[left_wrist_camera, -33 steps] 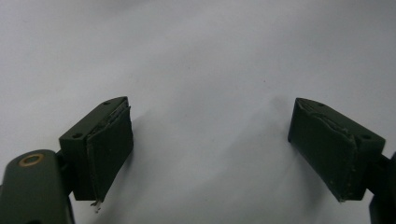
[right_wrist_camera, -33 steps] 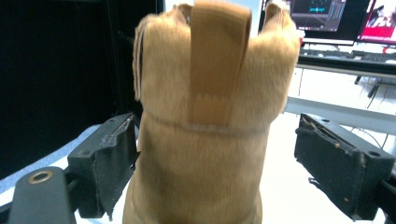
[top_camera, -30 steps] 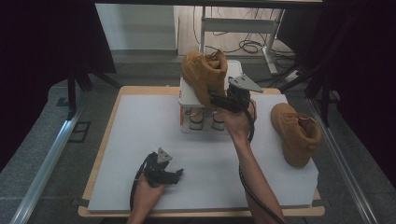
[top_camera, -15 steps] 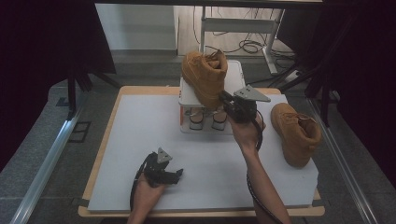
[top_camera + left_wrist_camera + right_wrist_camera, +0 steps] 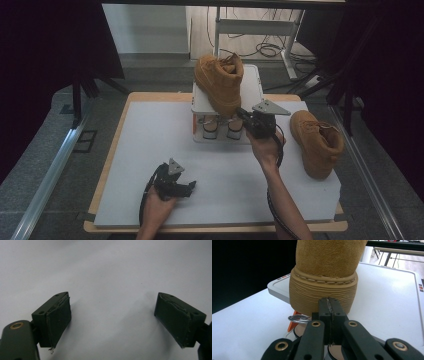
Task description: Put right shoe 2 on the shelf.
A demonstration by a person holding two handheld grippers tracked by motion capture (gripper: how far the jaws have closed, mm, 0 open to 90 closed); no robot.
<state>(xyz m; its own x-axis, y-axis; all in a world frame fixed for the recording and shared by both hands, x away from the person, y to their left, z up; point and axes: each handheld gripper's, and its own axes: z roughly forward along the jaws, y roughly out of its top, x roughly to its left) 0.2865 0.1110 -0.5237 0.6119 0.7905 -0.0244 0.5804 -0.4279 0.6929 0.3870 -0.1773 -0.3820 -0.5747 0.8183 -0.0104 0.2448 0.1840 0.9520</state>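
A tan suede boot (image 5: 220,82) stands on a white raised platform (image 5: 254,80) at the back of the table. My right gripper (image 5: 241,113) is at the boot's heel, just in front of the ribbed sole (image 5: 322,292). Its jaws have just been closing and now meet, shut, with nothing between them (image 5: 331,302). A second tan boot (image 5: 316,142) lies on the table to the right. My left gripper (image 5: 189,186) rests low near the front edge, open, with bare white tabletop between its pads (image 5: 112,312).
Under the platform are round parts (image 5: 220,128), and a metal ring with an orange piece (image 5: 298,319). The white board (image 5: 150,145) covers a wooden table. Dark curtains hang on both sides, and cables lie on the floor behind.
My right gripper has come down and slightly right, toward the boot's heel, and its jaws have gone from open to shut. The left hand has stayed put.
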